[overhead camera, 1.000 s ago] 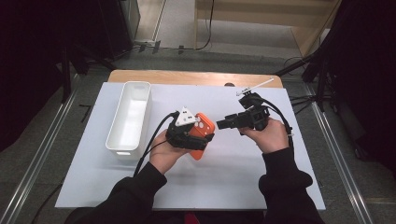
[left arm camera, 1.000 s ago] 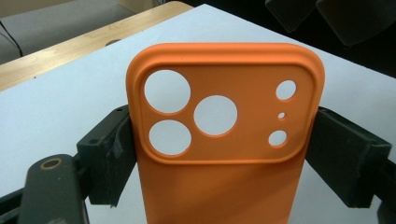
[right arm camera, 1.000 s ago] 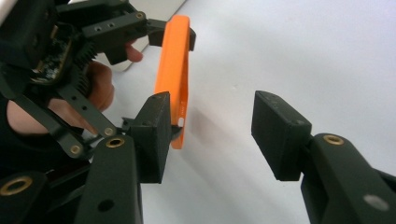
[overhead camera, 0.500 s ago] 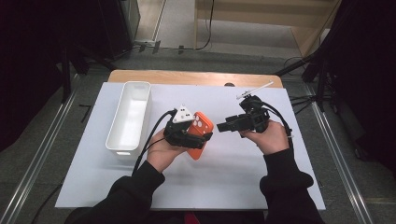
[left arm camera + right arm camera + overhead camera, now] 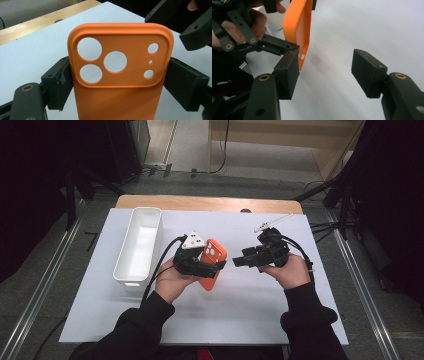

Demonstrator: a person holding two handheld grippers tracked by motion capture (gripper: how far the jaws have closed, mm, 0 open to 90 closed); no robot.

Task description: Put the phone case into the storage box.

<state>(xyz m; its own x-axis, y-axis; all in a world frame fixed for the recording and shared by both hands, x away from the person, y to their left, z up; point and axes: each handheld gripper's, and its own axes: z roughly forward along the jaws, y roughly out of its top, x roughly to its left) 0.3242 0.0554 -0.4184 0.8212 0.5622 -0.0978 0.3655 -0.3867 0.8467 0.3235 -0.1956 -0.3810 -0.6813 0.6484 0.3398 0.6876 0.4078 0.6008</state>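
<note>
An orange phone case (image 5: 214, 253) is held off the white mat, and my left gripper (image 5: 209, 266) is shut on its two long edges. In the left gripper view the case (image 5: 120, 100) shows its back with round camera cut-outs, clamped between both pads (image 5: 58, 86). My right gripper (image 5: 239, 262) points left at the case, open, a short gap from its right edge. In the right gripper view my right gripper (image 5: 327, 71) has nothing between its jaws; the case (image 5: 298, 27) stands edge-on just beyond the left pad (image 5: 287, 72).
A long white tray (image 5: 140, 245) lies on the mat's left side. The white mat (image 5: 235, 315) covers a wooden table (image 5: 210, 203). A small white stick-like item (image 5: 272, 222) lies at the mat's back right. Dark floor and stands surround the table.
The left hand with the case has shifted slightly left and toward me. The right gripper has followed, dropping a little and staying close to the case's edge.
</note>
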